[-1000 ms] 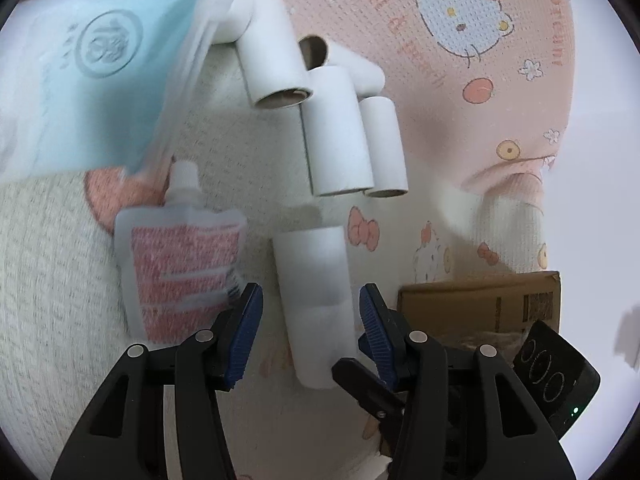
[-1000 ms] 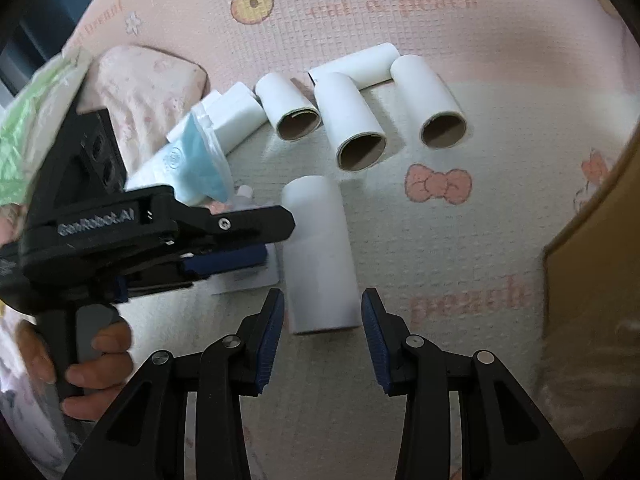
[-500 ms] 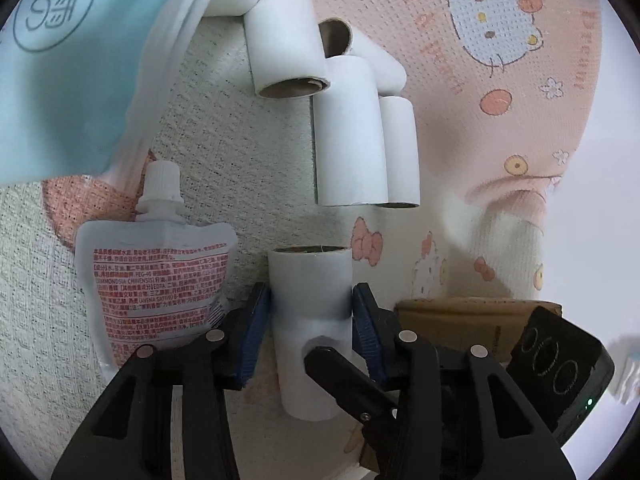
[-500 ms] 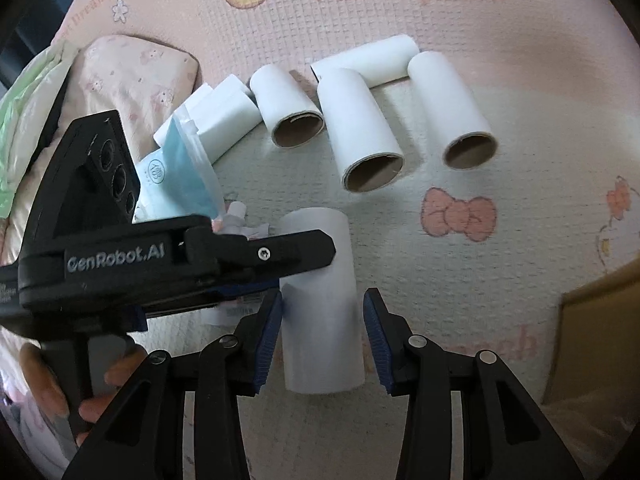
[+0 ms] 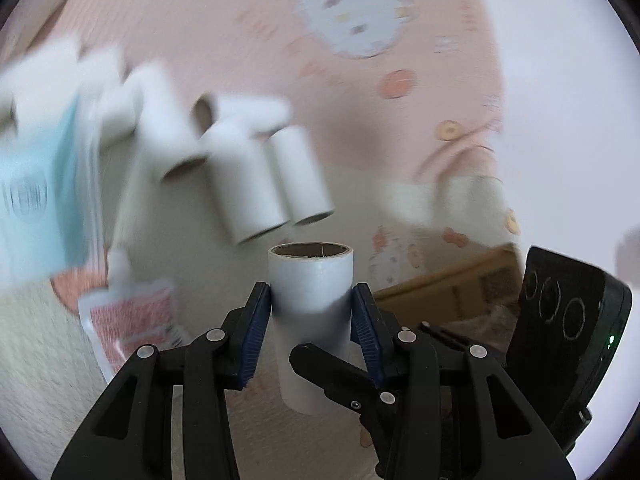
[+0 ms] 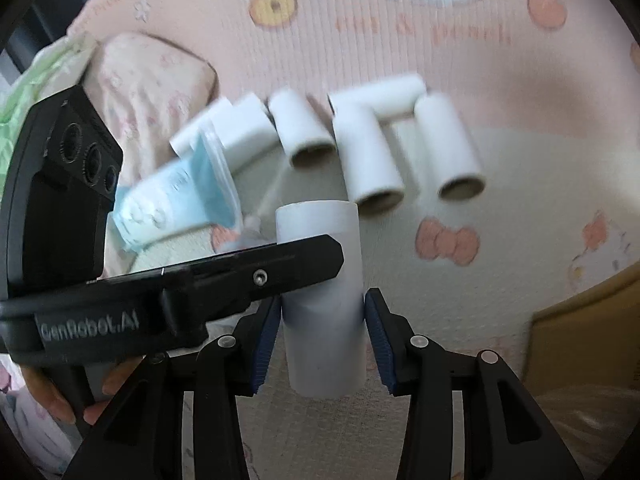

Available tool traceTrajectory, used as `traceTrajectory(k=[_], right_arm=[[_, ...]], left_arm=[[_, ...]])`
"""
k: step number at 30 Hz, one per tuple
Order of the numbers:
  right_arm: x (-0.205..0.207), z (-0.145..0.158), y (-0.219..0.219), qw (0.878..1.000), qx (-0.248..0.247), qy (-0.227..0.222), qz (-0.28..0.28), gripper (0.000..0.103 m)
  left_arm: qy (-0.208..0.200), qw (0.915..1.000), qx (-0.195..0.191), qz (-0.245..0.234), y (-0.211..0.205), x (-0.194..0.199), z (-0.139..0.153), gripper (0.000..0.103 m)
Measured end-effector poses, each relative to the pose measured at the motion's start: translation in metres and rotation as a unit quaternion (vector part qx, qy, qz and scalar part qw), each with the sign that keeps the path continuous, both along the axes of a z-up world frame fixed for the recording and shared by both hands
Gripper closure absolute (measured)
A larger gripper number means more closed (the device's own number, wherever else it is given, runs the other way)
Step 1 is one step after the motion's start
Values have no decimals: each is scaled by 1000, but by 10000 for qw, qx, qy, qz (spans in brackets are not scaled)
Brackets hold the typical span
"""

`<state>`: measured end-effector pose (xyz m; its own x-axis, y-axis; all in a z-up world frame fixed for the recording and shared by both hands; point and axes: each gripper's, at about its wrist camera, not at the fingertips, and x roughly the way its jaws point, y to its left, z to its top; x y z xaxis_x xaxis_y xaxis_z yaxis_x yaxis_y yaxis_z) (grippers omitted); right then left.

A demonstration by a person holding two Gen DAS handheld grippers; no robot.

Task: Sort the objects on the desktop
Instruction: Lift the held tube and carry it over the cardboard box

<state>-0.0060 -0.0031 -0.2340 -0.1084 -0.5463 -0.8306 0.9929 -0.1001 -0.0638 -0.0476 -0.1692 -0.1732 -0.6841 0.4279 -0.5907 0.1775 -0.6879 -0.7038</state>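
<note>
Both grippers are shut on the same white paper roll [image 5: 310, 284], which is lifted off the pink mat. My left gripper [image 5: 310, 314] clamps it near its open top end. In the right wrist view my right gripper [image 6: 323, 334] clamps the roll [image 6: 326, 344] lower down, with the left gripper's black body [image 6: 180, 284] crossing in front of it. Several more white rolls [image 6: 372, 156] lie in a row on the mat beyond, blurred by motion.
A blue-and-white packet [image 5: 36, 196] and a red-printed spout pouch [image 5: 128, 324] lie left of the held roll. White boxes [image 6: 240, 128] sit beside the rolls. A brown cardboard box [image 5: 448, 288] stands at the right, seen also in the right wrist view [image 6: 584, 340].
Both grippers closed on the lone roll lying on the mat and raised it upward; the scene behind is now blurred and farther off.
</note>
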Motion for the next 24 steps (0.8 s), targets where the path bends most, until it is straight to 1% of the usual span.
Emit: traceTrajectory(k=[4, 7, 10, 16, 18, 21, 24], right_arm=[[19, 29, 13, 9981, -470, 395, 66, 63], [31, 44, 23, 9948, -673, 733, 201, 63], [32, 49, 28, 9933, -731, 856, 246, 63], [37, 59, 33, 9910, -659, 1103, 363, 62], [38, 65, 35, 9902, -694, 1151, 386, 63], [38, 75, 42, 9890, -800, 1191, 369, 62], [39, 88, 51, 9871, -899, 1275, 348, 62]], left_arm=[[427, 9991, -49, -69, 1, 2, 30, 57], [575, 9982, -95, -153, 2, 3, 46, 57], [624, 9977, -160, -222, 7, 4, 57, 57], [672, 9967, -277, -369, 13, 6, 69, 57], [712, 9959, -368, -415, 16, 8, 77, 57], [776, 9951, -387, -481, 20, 7, 89, 57], [938, 9926, -473, -614, 29, 2, 105, 57]])
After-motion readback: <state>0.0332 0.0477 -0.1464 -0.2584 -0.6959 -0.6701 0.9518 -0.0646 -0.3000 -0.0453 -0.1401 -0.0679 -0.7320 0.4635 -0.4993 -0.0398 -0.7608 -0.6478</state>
